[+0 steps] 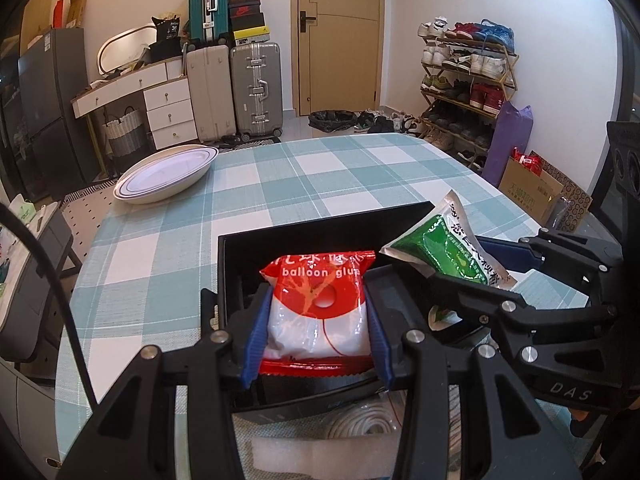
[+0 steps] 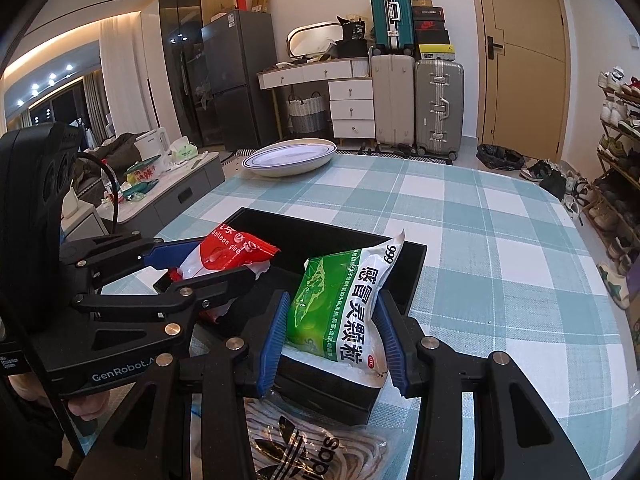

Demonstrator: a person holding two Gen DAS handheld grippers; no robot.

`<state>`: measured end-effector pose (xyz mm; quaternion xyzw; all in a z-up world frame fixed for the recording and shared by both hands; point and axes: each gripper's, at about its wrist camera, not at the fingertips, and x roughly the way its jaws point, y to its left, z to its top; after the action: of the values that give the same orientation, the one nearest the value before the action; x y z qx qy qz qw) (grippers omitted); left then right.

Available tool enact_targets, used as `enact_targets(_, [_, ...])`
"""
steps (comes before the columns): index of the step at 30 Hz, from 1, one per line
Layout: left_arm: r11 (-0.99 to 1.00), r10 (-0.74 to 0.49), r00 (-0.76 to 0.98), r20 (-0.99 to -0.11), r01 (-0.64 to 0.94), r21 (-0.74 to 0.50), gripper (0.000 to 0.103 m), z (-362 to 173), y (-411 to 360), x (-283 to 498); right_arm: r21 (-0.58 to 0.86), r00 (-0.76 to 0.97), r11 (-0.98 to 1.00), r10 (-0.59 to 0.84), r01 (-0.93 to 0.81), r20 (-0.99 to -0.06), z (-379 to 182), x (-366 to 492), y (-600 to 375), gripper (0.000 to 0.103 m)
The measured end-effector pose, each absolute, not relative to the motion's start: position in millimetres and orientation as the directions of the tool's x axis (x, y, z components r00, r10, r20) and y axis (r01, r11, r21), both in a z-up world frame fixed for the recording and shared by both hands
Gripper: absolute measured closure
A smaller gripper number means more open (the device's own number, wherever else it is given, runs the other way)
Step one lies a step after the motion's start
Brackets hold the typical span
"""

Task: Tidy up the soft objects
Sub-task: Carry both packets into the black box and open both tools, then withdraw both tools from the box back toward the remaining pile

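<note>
Red packet [image 1: 318, 312]: light, soft, slick plastic that dents under pressure; best held across its padded middle.
Left claw [image 1: 316, 344]: clamped on the red packet's sides, over the black box [image 1: 248, 246].
Green packet [image 2: 340, 312]: limp, crinkly, likely slippery; grip mid-body.
Right claw [image 2: 332, 344]: closed on the green packet, tilted above the box's right part.
Table [image 2: 500, 248]: checked cloth under the box.

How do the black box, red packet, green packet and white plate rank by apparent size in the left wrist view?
1. Black box, largest.
2. Red packet, enlarged by sitting right at the camera.
3. White plate and green packet: look about alike. The plate sits farther off and the packet is partly hidden by the tongs, so I won't rank them.
</note>
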<state>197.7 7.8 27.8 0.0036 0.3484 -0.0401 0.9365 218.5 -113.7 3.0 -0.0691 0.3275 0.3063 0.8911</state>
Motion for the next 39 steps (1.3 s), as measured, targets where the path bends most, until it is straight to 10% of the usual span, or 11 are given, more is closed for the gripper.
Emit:
enact_targets(17, [0.997, -0.076, 0.744, -0.664, 0.075, -0.03, 0.056, 23, 12, 201, 0.052, 0.607, 0.795, 0.503, -0.605, -0.615, 2, 221, -112, 0.053])
enact_targets(25, [0.998, -0.059, 0.777, -0.626, 0.051, -0.032, 0.016, 41, 16, 179, 0.087, 0.65, 0.826, 0.499, -0.557, -0.574, 19, 201, -139, 0.003])
enact_targets(29, [0.998, -0.06, 0.794, -0.605, 0.039, -0.048, 0.0, 48, 21, 162, 0.117, 0.634, 0.819, 0.517, -0.562, -0.576, 25, 184, -154, 0.0])
enact_targets(39, [0.998, -0.043, 0.804, -0.594, 0.004, -0.066, 0.0, 50, 30, 115, 0.189, 0.574, 0.795, 0.559, -0.577, -0.599, 14, 139, -170, 0.0])
